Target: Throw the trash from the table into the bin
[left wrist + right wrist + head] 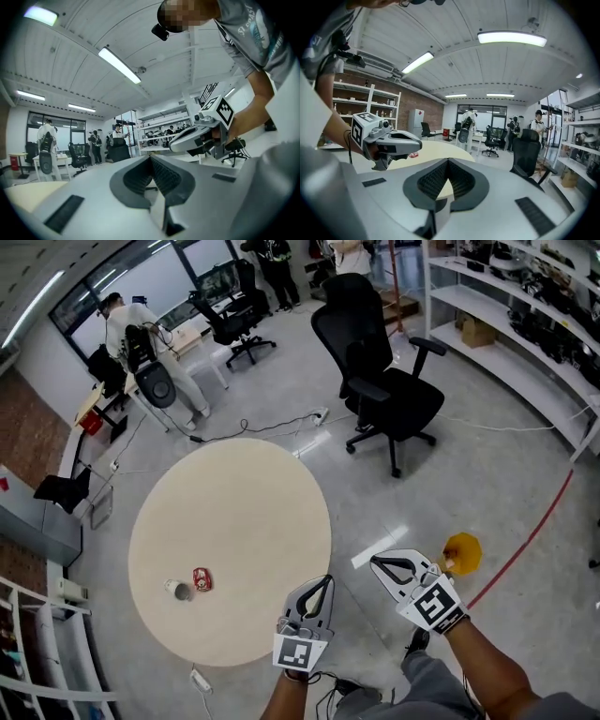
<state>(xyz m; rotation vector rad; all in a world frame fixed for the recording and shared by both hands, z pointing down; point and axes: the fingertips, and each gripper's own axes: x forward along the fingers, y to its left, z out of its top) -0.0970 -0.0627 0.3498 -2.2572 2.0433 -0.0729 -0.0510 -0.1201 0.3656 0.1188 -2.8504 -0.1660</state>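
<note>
Left gripper (151,157): jaws closed tip to tip, nothing between them; held about level by the near edge of the table.
Right gripper (448,161): likewise closed and empty, just beside the left one, tipped slightly downward.
Round table (234,521): pale top, carrying only two pieces of trash near its near-left edge, well apart from both grippers.
Item one, red scrap (202,578): flattened and crumpled, probably a wrapper or a crushed can. Likely light, yielding and a little slippery; best pinched across a raised fold.
Item two, small pale cup (178,590): touching the red scrap or just beside it, I cannot tell which. Likely light and thin-walled, easily crushed; take one wall at the rim, gently.
Orange container (463,549): on the floor just beyond the Right gripper, partly hidden by it; presumably the bin.
Neither piece collected yet.
</note>
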